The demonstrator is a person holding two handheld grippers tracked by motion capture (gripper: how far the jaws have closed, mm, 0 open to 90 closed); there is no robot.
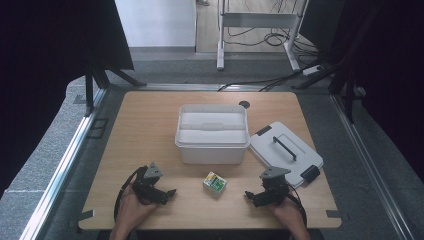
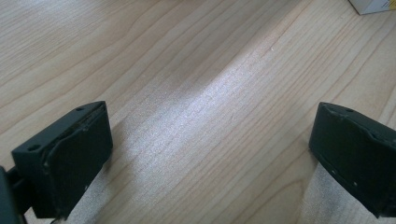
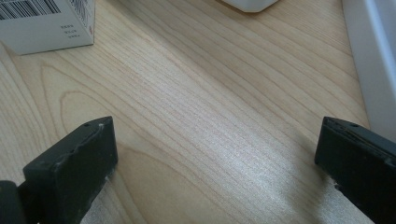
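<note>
At counter [image 1: 150, 125] near edge: left gripper [image 1: 159, 192] and right gripper [image 1: 259, 196], jaws spread wide, grasping nothing, flanking small carton [image 1: 214, 182], probably staged for pickup. Beyond, open white bin [image 1: 212, 132]; lid [image 1: 285, 151] set aside right. Carton print unreadable; cut off in both gripper views.

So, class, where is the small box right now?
In the high view, the small box lies near the table's front edge, between the two tools and just in front of the open white bin.
</note>
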